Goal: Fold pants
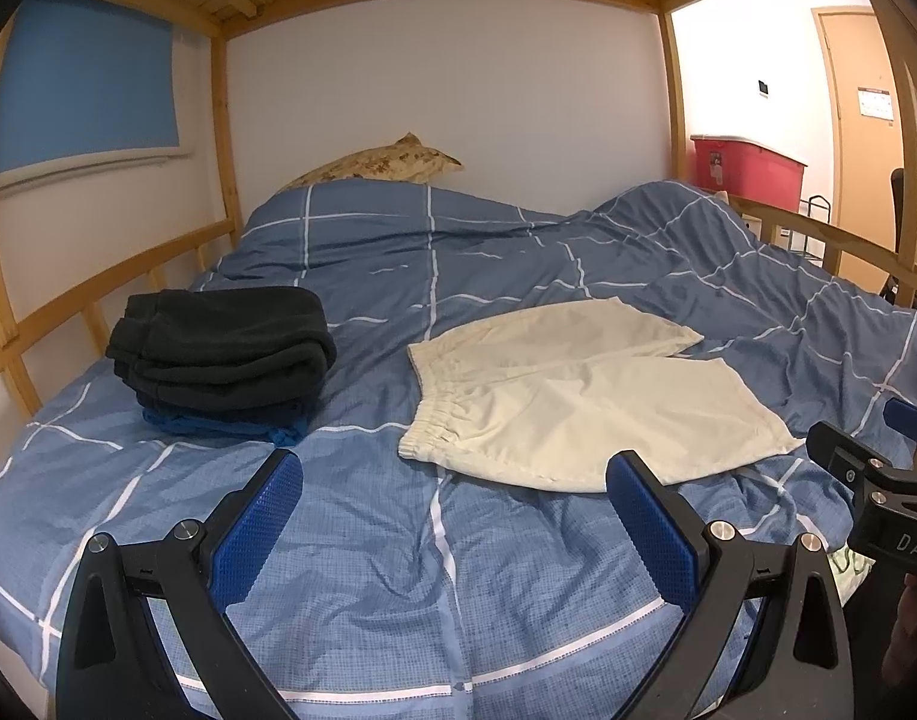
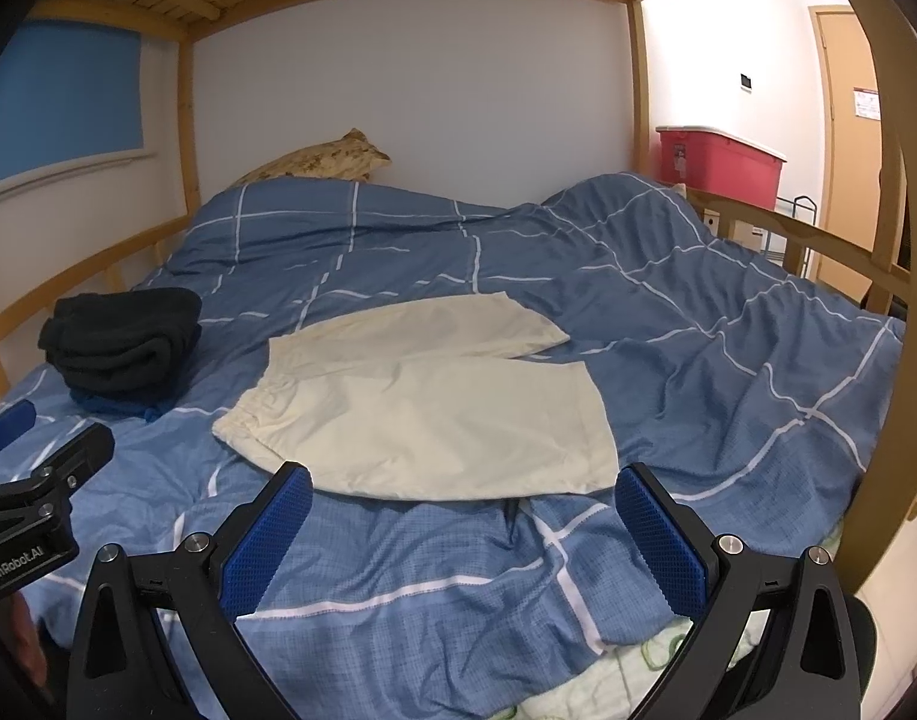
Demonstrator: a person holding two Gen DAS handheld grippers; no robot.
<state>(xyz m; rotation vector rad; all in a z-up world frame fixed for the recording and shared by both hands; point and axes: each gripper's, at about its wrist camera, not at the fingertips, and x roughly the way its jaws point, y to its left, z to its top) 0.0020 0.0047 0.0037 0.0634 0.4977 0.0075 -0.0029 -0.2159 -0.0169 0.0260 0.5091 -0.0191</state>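
Cream shorts (image 1: 578, 396) lie spread flat on the blue checked duvet (image 1: 398, 570), waistband to the left, both legs pointing right. They also show in the right wrist view (image 2: 434, 408). My left gripper (image 1: 458, 480) is open and empty, hovering just short of the shorts' near edge. My right gripper (image 2: 464, 489) is open and empty, its fingertips at the near hem of the shorts. Each gripper shows at the edge of the other's view.
A stack of folded dark clothes (image 1: 218, 354) sits at the left of the bed, also in the right wrist view (image 2: 122, 342). A patterned pillow (image 1: 374, 165) lies at the back. Wooden bunk rails (image 1: 98, 300) surround the bed. A red bin (image 1: 746, 165) stands beyond it.
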